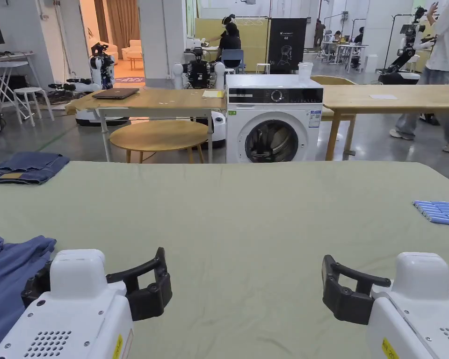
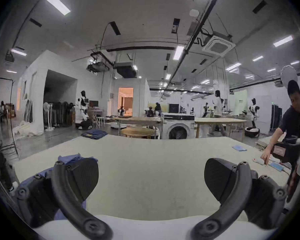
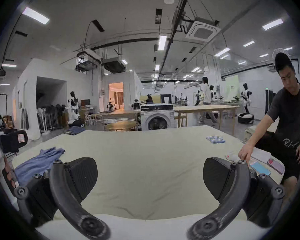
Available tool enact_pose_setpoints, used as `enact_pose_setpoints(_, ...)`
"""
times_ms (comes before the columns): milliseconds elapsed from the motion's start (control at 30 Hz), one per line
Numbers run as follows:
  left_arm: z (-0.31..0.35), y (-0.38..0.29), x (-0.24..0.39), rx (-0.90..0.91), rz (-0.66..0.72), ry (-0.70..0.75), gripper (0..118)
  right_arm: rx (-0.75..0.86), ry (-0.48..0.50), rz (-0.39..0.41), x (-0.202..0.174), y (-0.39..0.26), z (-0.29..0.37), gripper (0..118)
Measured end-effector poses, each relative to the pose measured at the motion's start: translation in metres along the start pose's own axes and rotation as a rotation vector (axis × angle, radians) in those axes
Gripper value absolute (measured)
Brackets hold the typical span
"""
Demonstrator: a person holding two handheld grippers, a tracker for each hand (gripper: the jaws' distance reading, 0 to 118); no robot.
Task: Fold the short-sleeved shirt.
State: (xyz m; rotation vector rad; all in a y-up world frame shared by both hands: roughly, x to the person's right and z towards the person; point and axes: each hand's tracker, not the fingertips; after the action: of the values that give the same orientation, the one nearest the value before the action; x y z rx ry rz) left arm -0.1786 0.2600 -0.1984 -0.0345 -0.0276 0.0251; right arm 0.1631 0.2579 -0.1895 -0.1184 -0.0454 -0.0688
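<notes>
Nearest the head camera, on the left, the white-bodied left gripper with black jaws (image 1: pixel 95 285) hovers low over the pale green cloth-covered table (image 1: pixel 247 219); its own view shows the jaws wide apart with nothing but bare cloth between them. Just to its left lies the crumpled blue short-sleeved shirt of thin woven fabric (image 1: pixel 10 280), bunched at the table's near left edge, partly behind the gripper's left jaw. I judge it light, soft and limp: it should drape and sag when lifted, wrinkle easily, and slide fairly readily over the tablecloth. It is not fragile. A sensible hold would be at two matching points, such as the shoulder seams or the hem corners, once the heap is shaken open; which part is which cannot be told from the bunch as it lies.

Farther back on the left sits a folded dark blue denim garment (image 1: pixel 25 167).

To the right, the matching white right gripper with black jaws (image 1: pixel 394 299) also hovers with its jaws spread and empty. Beyond it, near the right edge, lies a small folded blue-and-white striped cloth (image 1: pixel 441 212).

Yellow stickers show on both gripper housings, and red-edged labels on the gripper bodies in the gripper views; their writing is too small to make out.
</notes>
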Motion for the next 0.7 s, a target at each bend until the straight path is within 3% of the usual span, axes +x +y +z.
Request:
enact_pose_setpoints(267, 0.002, 0.005, -0.015, 0.010, 0.106, -0.076, 118, -0.009, -0.010, -0.021, -0.001, -0.004, 0.001, 118)
enact_pose_setpoints(433, -0.001, -0.001, -0.011, -0.025, 0.015, -0.032, 118, 0.000, -0.042, -0.011, -0.001, -0.003, 0.004, 118)
enact_pose_setpoints(667, 0.005, 0.000, -0.003, -0.019, 0.038, -0.049, 117, -0.050, -0.052, 0.036, -0.008, -0.008, 0.004, 118)
enact_pose_setpoints(700, 0.007, 0.000, -0.002, -0.015, 0.041, -0.048, 114, -0.057, -0.064, 0.037, -0.008, -0.009, 0.005, 112)
